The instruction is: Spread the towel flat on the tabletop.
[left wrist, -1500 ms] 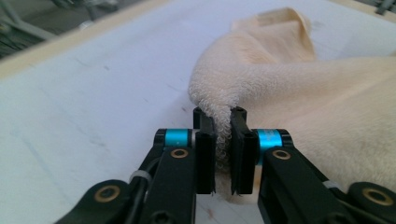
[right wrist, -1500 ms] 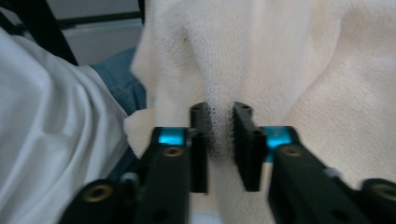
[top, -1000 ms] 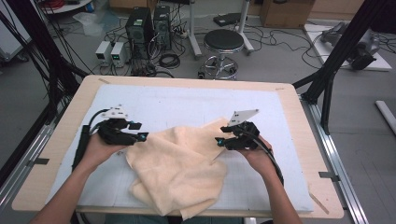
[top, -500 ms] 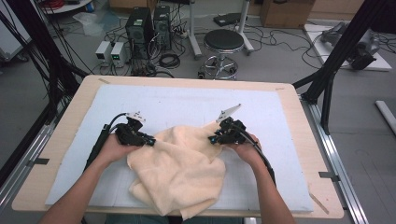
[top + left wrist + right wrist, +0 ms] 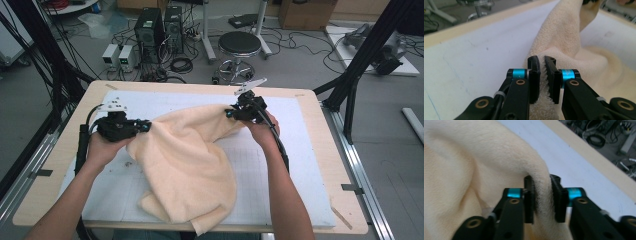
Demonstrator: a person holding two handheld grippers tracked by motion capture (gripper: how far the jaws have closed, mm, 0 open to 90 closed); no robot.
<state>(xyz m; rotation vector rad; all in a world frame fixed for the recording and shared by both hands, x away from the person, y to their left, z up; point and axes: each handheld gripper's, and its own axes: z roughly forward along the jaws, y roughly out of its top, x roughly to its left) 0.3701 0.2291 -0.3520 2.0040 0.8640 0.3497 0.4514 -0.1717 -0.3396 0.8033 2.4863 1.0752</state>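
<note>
Table (image 5: pixel 320 165) first, its white gridded mat (image 5: pixel 280 190) under a cream towel (image 5: pixel 185 165) that drapes from the far middle down to the near edge. Left gripper (image 5: pixel 142 126) clamps the towel's left edge, jaws nearly together on a thin fold. Right gripper (image 5: pixel 229 113) has a thicker fold pinched up at the far corner, its jaws having just eased wider.
</note>
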